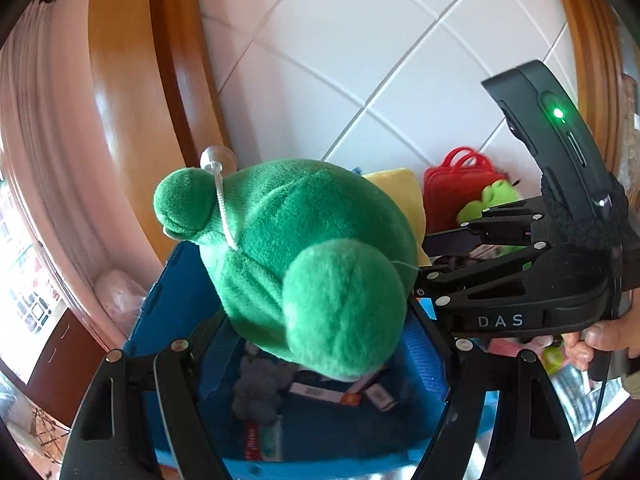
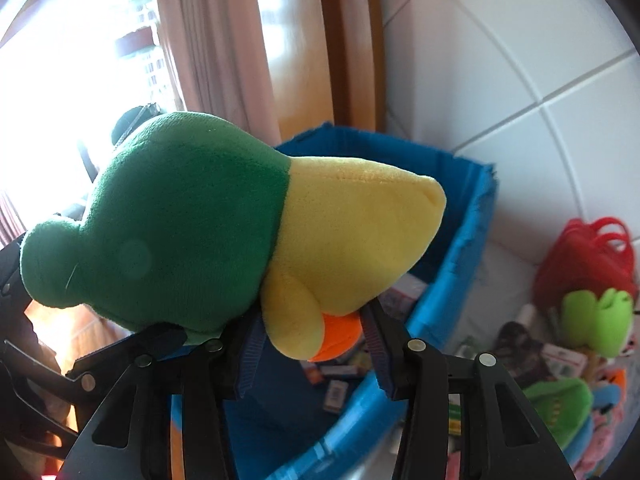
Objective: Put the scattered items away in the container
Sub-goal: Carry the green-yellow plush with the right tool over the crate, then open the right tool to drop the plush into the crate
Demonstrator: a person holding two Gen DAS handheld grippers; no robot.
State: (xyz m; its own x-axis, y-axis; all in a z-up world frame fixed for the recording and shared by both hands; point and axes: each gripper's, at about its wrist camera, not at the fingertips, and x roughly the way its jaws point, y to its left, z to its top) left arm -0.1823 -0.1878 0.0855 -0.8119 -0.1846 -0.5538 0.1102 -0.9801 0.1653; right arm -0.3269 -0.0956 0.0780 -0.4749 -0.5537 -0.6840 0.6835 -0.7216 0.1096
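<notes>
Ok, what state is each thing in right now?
blue container: open, partly filled
plush toy: lifted above the blue container, gripped by both tools
left tool: closed on the plush toy
right tool: closed on the plush toy's yellow foot
red bag: outside the blue container, on the floor

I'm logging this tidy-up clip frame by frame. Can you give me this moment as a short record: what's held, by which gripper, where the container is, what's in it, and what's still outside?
held item: green and yellow plush toy
left gripper: jaws on either side of the toy's green end
right gripper: closed on the toy's yellow and orange end
container: blue bin, open top, directly below the toy
inside bin: small boxes and a grey soft toy
still outside: red bag, light green plush, other small items beside the bin
</notes>
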